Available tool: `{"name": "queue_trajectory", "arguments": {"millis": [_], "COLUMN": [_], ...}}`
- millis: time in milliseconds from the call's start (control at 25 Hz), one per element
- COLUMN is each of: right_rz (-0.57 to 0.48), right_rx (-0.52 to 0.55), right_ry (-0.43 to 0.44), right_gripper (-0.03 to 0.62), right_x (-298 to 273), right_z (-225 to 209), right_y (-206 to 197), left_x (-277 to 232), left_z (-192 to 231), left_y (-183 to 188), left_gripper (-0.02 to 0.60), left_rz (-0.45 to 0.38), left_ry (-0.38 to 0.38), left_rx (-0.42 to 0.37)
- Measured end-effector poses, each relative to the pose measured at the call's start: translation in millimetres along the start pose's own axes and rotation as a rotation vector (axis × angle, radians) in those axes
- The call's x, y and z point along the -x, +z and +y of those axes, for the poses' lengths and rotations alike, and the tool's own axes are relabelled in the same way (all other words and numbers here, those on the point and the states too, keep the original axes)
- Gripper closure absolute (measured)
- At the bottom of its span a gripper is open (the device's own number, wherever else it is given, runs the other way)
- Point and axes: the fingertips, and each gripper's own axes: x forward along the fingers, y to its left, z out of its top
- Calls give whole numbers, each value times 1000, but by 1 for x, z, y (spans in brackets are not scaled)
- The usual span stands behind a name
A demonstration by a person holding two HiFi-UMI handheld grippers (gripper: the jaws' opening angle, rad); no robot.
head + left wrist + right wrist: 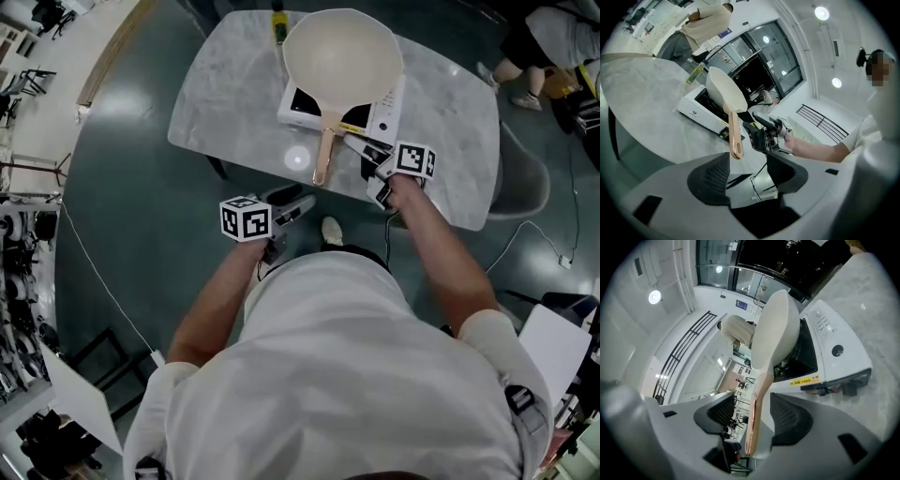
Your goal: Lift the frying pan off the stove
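Fingers (715,416) on the right gripper (751,405) straddle the pan handle (323,155) (apart, not gripping); left gripper (747,164) spread wide.

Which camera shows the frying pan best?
The head view: the whole frying pan shows from above on the stove. The left gripper view sees it side-on; the right gripper view sees it edge-on, its handle between the open jaws of the right gripper.

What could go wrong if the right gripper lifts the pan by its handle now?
1. The right gripper has open jaws on either side of the handle; lifting before they close would likely let it slip.
2. The frying pan is wide and the handle narrow, so it may roll in the grip.
3. The left gripper is open and off the pan, giving no support.
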Motion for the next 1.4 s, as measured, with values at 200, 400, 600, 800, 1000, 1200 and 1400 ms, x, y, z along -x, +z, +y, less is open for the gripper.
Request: {"name": "queue_trajectory", "arguments": {"millis": [200,400,600,800,1000,1200,1400], "right_rz": [88,124,114,121,131,138,154], "right_rx": [-33,-104,-139,-149,-133,-125,-61], "right_ry": [33,93,153,139,142,155,173], "right_gripper": [324,319,372,425,431,430,428], "right_x": [-45,-77,-97,-101,-98,-88,-96], "right_z": [-24,-34,-32,-20,-26,-15,33], "right_y": [26,33,41,17,46,53,19], "left_x": [-36,-62,-85,-70,-91,-94,-41], "left_z": [32,34,27,26,21,7,-8], "left_y": [19,27,24,9,34,41,31], "left_gripper": [330,330,331,445,448,449,451], "left_rz": [-17,-6,35,59,6,-28,-77], "left_ry": [35,-27,-96,-60,-74,-91,-122], "left_rx": [60,128,146,135,126,122,93]}}
